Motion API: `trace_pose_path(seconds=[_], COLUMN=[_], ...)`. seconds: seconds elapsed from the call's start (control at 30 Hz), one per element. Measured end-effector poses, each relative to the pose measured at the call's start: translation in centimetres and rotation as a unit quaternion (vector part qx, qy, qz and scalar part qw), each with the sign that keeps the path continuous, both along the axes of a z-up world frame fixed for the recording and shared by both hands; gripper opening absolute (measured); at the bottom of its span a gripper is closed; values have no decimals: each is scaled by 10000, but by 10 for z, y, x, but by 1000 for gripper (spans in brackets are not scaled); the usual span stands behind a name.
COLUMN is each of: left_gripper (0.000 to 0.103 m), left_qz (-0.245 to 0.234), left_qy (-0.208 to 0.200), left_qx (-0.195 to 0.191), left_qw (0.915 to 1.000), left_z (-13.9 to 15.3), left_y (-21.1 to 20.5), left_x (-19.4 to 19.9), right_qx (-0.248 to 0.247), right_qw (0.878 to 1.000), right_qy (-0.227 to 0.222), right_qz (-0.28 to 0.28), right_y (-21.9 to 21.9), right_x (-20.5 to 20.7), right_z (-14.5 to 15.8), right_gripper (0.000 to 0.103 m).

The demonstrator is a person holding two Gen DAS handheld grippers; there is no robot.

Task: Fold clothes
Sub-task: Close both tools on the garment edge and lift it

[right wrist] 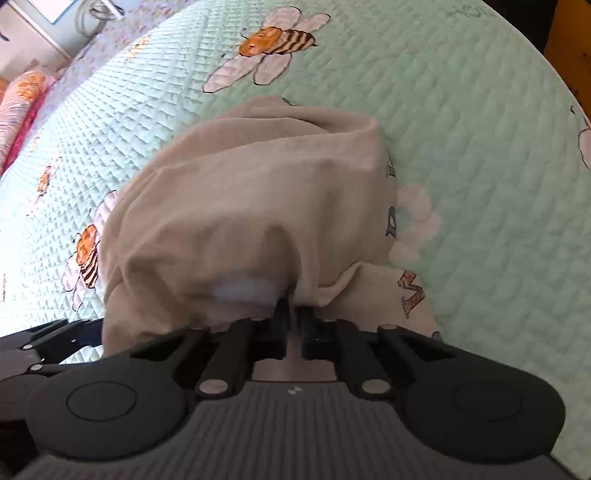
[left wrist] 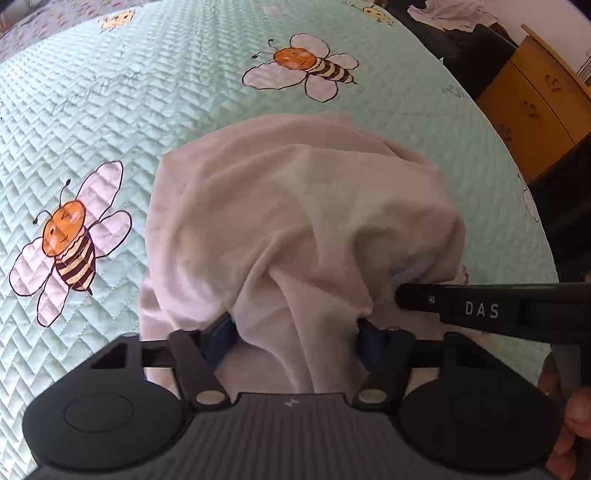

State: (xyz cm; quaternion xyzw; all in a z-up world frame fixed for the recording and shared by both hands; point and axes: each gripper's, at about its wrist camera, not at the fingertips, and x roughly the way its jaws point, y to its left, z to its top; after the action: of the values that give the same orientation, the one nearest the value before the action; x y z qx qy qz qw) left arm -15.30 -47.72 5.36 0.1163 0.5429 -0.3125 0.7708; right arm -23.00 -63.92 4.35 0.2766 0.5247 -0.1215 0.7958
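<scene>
A beige garment (left wrist: 295,206) lies bunched on the mint quilted bedspread (left wrist: 110,92) with bee prints. My left gripper (left wrist: 295,332) stands partly open astride a loose ridge of the cloth, one blue pad (left wrist: 221,336) on each side of it. From the right, my right gripper (left wrist: 400,295) reaches into the same heap. In the right wrist view the right gripper (right wrist: 293,321) is shut on a gathered edge of the garment (right wrist: 240,192), near a flap with a coloured print (right wrist: 412,291). Part of the left gripper (right wrist: 37,354) shows at the lower left.
A wooden cabinet (left wrist: 535,103) stands past the bed's right edge. Behind it, dark furniture carries a pale heap of cloth (left wrist: 450,14). A patterned pillow (right wrist: 22,103) lies at the far left of the bed. A person's hand (left wrist: 569,424) holds the right gripper's handle.
</scene>
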Motion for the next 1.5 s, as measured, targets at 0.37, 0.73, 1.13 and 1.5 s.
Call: trace_pose_path(seconds=[0.37, 0.73, 1.13, 1.5], left_gripper=[28, 28, 29, 31], left_qz=[564, 1059, 1161, 1677], left_qy=[-908, -2085, -2692, -3214], left_qx=[-699, -851, -1050, -801], left_qw=[9918, 9685, 9503, 9285], left_z=[122, 249, 332, 400], left_y=[43, 148, 306, 392], left_x=[-2, 39, 133, 148], right_qx=[-11, 81, 64, 188], right_qw=[9885, 9540, 9337, 8986], right_qy=[-1334, -2630, -3170, -3773], right_qz=[713, 1435, 1661, 2234], right_y=[26, 108, 259, 358], right_x=[1, 65, 167, 212], right_z=[114, 258, 351, 423], right_gripper=[1, 1, 1, 1])
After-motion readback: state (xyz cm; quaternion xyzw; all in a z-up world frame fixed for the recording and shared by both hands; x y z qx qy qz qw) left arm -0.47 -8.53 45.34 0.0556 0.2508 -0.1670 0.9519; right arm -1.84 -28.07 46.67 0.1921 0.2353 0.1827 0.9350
